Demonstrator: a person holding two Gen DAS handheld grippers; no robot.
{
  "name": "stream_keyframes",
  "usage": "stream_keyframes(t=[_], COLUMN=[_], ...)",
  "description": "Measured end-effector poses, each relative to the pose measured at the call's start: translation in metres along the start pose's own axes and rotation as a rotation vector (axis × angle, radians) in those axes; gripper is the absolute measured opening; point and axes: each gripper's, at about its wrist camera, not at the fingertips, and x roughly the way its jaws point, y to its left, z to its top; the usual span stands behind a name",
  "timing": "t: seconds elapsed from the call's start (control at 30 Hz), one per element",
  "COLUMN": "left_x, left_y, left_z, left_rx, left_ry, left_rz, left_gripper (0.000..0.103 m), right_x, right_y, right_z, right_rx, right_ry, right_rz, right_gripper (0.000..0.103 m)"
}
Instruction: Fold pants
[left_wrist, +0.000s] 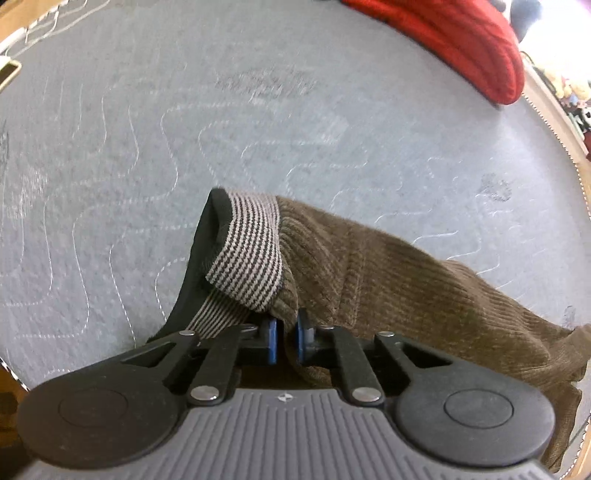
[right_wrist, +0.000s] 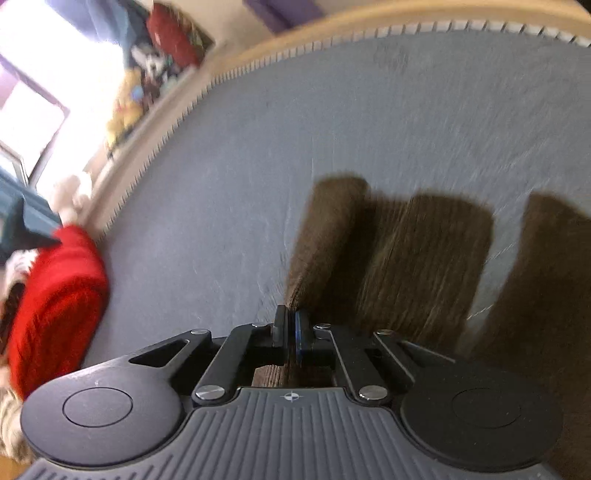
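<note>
Brown corduroy pants (left_wrist: 388, 266) lie on a grey quilted mattress (left_wrist: 184, 147). Their waist end shows a striped lining (left_wrist: 251, 254) and a black band, folded outward. My left gripper (left_wrist: 285, 338) is shut on the brown cloth by the waist, its blue pads pinching a fold. In the right wrist view the pants (right_wrist: 417, 254) run away from me in blurred brown folds. My right gripper (right_wrist: 291, 332) is shut on the near edge of that cloth, with a thin layer between the pads.
A red knitted garment (left_wrist: 461, 40) lies at the far right of the mattress, also seen as a red heap (right_wrist: 55, 302) at the left. The bed's wooden edge (right_wrist: 258, 55) curves around the far side, with toys and clutter (right_wrist: 129, 99) beyond it.
</note>
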Motion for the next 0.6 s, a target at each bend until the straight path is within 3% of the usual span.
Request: stream_keyframes(t=[0.17, 0.3, 0.4, 0.53, 0.6], left_x=[-0.026, -0.039, -0.041, -0.036, -0.034], left_y=[0.006, 0.023, 0.041, 0.056, 0.055], left_z=[-0.007, -0.026, -0.041, -0.061, -0.067], left_rx=[0.009, 0.035, 0.073, 0.125, 0.145], left_ry=[-0.060, -0.065, -0.035, 0.029, 0.038], left_rz=[-0.026, -0.044, -0.025, 0.023, 0.049], left_gripper=[0.008, 0.008, 0.007, 0.008, 0.012], right_x=[-0.081, -0.155, -0.175, -0.165, -0.159], right_y=[0.005, -0.013, -0.052, -0.123, -0.148], right_z=[0.010, -0.007, -0.026, -0.054, -0.060], right_rx=[-0.044, -0.130, -0.117, 0.006, 0.087], right_ry=[-0.097, -0.136, -0.064, 0.133, 0.180], right_rz=[0.005, -0.047, -0.135, -0.289, -0.299], right_gripper=[0.002, 0.002, 0.002, 0.002, 0.003])
